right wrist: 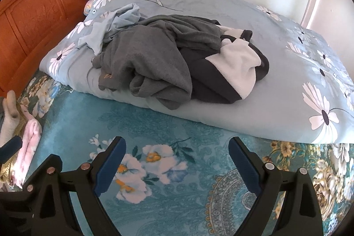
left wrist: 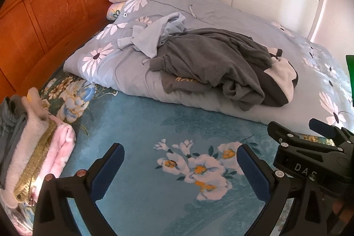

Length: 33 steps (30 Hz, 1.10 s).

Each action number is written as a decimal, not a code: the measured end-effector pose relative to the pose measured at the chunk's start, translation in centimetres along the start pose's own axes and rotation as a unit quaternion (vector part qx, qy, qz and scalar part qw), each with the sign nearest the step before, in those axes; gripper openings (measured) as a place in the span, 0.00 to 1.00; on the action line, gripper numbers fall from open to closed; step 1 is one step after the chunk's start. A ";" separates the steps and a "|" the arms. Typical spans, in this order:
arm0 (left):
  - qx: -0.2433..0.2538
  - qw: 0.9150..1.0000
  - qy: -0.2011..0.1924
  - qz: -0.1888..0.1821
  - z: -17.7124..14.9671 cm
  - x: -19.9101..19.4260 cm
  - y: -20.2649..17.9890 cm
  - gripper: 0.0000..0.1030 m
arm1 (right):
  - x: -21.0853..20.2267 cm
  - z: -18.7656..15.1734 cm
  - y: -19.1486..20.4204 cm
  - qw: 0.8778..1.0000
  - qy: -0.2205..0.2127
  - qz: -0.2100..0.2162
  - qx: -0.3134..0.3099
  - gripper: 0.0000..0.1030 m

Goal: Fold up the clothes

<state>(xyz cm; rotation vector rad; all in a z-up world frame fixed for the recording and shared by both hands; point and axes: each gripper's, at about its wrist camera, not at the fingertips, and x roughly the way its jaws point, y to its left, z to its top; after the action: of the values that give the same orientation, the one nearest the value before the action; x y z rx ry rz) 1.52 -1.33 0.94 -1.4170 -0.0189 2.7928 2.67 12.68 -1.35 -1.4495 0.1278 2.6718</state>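
Clothes lie in two lots: at my far left a folded stack (left wrist: 33,143) on the bedspread (left wrist: 141,125); ahead, a light-blue shirt (left wrist: 152,37), grey garment (left wrist: 212,59) and dark-and-white fleece (left wrist: 285,79) heaped on the quilt (left wrist: 194,1). Left gripper (left wrist: 180,153) and right gripper (right wrist: 177,145) both gape, holding nothing. I'd pinch one garment's edge, not the tangle.

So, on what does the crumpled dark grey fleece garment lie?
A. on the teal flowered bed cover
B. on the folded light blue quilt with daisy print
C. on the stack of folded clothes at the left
B: the crumpled dark grey fleece garment lies on top of the folded light blue daisy quilt, beside a pale blue shirt.
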 end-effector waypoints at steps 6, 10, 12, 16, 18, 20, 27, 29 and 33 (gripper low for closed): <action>-0.001 1.000 0.003 -0.003 -0.1 0.2 0.2 1.00 | 0.1 0.0 0.2 1.000 0.001 0.001 -0.004 0.92; 0.000 1.000 0.002 -0.004 0.0 0.4 0.4 1.00 | 0.2 0.2 0.6 1.000 0.001 0.001 -0.008 0.92; -0.001 1.000 0.003 -0.007 0.0 0.5 0.5 1.00 | 0.3 0.2 0.7 1.000 0.001 0.003 -0.010 0.92; -0.026 0.999 0.020 -0.021 -0.7 0.9 1.5 1.00 | 0.7 0.1 1.1 1.000 0.005 0.023 -0.018 0.92; -0.050 0.998 0.019 -0.026 -2.0 0.9 2.7 1.00 | 1.2 -0.2 1.3 0.998 0.013 0.063 -0.018 0.92; -0.055 0.998 0.009 -0.018 -2.9 0.8 3.5 1.00 | 1.8 -0.6 1.4 0.996 0.021 0.087 -0.017 0.92; -0.088 0.996 -0.027 0.000 -5.5 0.2 7.8 1.00 | 1.7 1.8 3.5 0.994 -0.047 0.099 -0.030 0.92; -0.093 0.995 -0.041 0.002 -6.2 -0.1 9.6 1.00 | 2.6 3.5 5.3 0.993 -0.062 0.101 -0.032 0.92; -0.096 0.994 -0.054 0.013 -7.7 0.2 12.8 1.00 | 6.6 7.4 9.5 0.993 -0.041 0.104 -0.022 0.95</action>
<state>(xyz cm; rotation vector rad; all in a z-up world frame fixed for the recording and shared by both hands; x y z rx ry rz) 7.54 -14.07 -3.97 -1.3049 -0.2803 2.9559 -8.27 4.46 -2.63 -1.4087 0.2270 2.9125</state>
